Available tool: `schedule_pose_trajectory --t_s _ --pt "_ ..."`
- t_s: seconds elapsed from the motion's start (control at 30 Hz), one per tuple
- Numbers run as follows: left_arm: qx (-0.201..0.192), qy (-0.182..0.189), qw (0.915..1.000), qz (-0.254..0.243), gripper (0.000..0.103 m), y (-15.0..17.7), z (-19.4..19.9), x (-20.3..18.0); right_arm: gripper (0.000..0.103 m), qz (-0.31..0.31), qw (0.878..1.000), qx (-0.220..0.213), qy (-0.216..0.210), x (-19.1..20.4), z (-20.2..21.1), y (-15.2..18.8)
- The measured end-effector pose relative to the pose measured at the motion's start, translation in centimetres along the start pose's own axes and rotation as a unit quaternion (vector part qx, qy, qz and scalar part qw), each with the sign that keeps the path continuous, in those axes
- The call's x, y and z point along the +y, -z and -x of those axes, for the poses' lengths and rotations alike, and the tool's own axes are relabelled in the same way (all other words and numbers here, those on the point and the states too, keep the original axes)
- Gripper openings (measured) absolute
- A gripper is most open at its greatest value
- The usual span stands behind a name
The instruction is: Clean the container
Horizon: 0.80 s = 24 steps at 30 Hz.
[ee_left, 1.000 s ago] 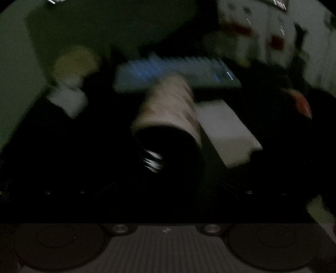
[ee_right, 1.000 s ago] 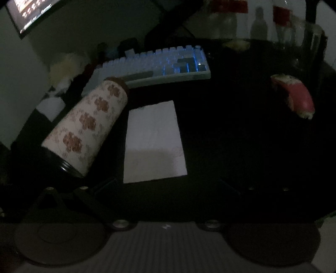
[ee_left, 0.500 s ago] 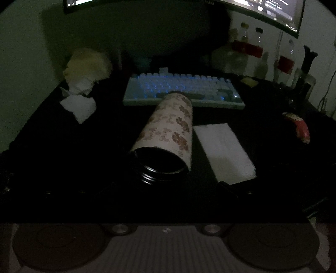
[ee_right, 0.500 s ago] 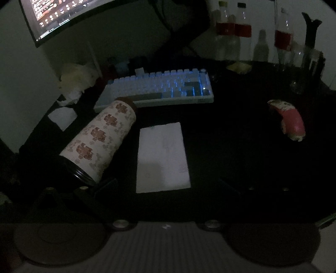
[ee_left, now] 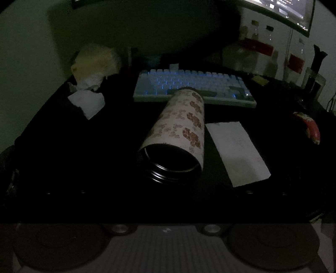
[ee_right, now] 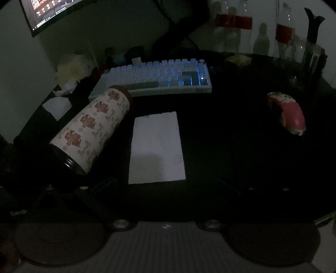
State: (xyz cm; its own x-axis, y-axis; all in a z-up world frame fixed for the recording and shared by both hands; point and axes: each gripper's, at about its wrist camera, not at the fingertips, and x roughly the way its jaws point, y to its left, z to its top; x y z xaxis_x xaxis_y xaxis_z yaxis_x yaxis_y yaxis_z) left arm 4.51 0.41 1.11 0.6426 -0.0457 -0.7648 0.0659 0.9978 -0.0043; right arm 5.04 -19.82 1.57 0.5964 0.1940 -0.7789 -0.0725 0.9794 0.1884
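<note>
keyboard [ee_right: 159, 77] | monitor [ee_right: 46, 12] | bottles [ee_right: 283, 33] | crumpled paper [ee_left: 88, 103]

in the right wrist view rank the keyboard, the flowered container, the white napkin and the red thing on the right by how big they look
1. Keyboard, though farther away.
2. Container and napkin: too alike to rank.
3. Red thing, clearly smallest.

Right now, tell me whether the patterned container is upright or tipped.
Tipped. The container lies on its side on the desk, lidless mouth facing the left camera.

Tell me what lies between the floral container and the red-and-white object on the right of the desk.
A flat white tissue lies between the floral container and the red-and-white object, right beside the container; the rest is bare dark desk. The right wrist view shows it best.
</note>
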Motion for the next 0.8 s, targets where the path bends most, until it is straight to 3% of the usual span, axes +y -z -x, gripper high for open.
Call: schedule_pose_trajectory --t_s 0.8 --pt "0.002 0.005 1.0 -0.004 0.103 0.0 -0.7 0.7 0.103 0.015 1.0 0.011 0.001 0.0 -0.6 0.4"
